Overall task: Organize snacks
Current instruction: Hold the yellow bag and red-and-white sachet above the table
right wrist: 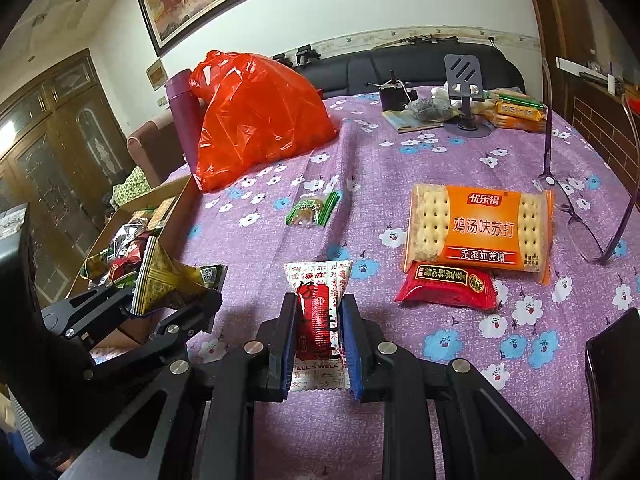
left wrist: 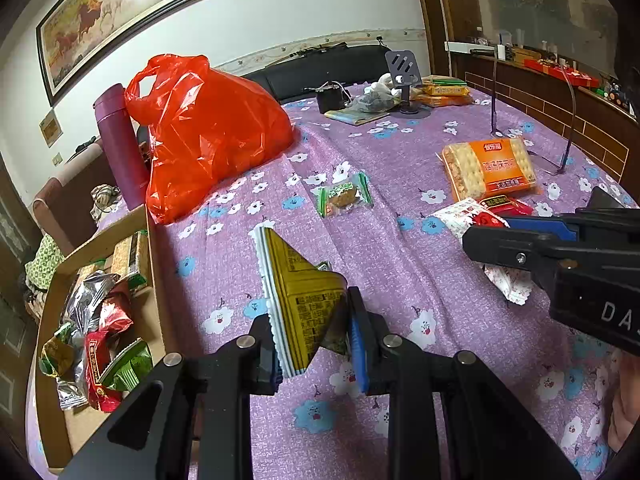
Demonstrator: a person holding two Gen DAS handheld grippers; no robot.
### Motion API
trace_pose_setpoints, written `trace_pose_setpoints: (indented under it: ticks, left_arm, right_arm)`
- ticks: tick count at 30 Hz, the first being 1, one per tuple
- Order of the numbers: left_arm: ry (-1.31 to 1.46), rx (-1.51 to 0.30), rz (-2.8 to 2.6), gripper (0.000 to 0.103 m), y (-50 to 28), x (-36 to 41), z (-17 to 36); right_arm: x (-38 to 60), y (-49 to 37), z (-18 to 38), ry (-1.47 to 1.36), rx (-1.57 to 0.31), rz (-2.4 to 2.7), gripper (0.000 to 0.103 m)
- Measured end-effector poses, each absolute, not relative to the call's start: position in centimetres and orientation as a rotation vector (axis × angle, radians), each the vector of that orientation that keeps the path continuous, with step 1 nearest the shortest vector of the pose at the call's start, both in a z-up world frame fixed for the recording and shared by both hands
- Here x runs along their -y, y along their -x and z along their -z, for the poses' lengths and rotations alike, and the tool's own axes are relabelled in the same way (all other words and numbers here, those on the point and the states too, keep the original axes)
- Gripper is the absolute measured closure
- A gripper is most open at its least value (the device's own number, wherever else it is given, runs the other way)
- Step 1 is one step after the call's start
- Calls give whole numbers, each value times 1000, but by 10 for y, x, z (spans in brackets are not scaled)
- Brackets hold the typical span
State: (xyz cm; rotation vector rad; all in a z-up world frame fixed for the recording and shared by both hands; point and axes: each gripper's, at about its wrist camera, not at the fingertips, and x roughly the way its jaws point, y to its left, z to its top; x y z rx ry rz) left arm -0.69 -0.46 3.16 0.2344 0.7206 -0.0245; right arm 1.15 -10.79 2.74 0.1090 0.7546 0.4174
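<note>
Both grippers hold snacks — left gripper (left wrist: pixel 316 340) a yellow packet (left wrist: pixel 304 296), right gripper (right wrist: pixel 318 336) a red-and-white packet (right wrist: pixel 320 308). Keep the fingers tight — drop each into the box (left wrist: pixel 154 256) at the worktop's left edge.

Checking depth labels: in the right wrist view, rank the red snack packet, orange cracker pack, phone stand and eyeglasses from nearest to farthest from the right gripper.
1. Red snack packet, just right of the right gripper.
2. Orange cracker pack, directly behind the packet.
3. Eyeglasses, farther right, near the table edge.
4. Phone stand, far end of the table.

Snack box (left wrist: pixel 154 264) at table's left edge, bag (left wrist: pixel 208 132) behind it, cracker pkt (right wrist: pixel 478 226) far right.
</note>
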Motion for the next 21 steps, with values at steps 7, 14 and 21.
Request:
trace_pose_setpoints:
  ticks: [7, 14, 21]
  left_arm:
    - [-230, -728, 23, 78, 5, 3, -30]
    - [-207, -722, 23, 78, 5, -1, -32]
    - [-183, -690, 9, 78, 9, -6, -38]
  right_arm:
    - [109, -12, -27, -116, -760, -420, 80]
    - [109, -12, -27, -122, -764, -420, 80]
    - [110, -14, -25, -125, -770, -411, 80]
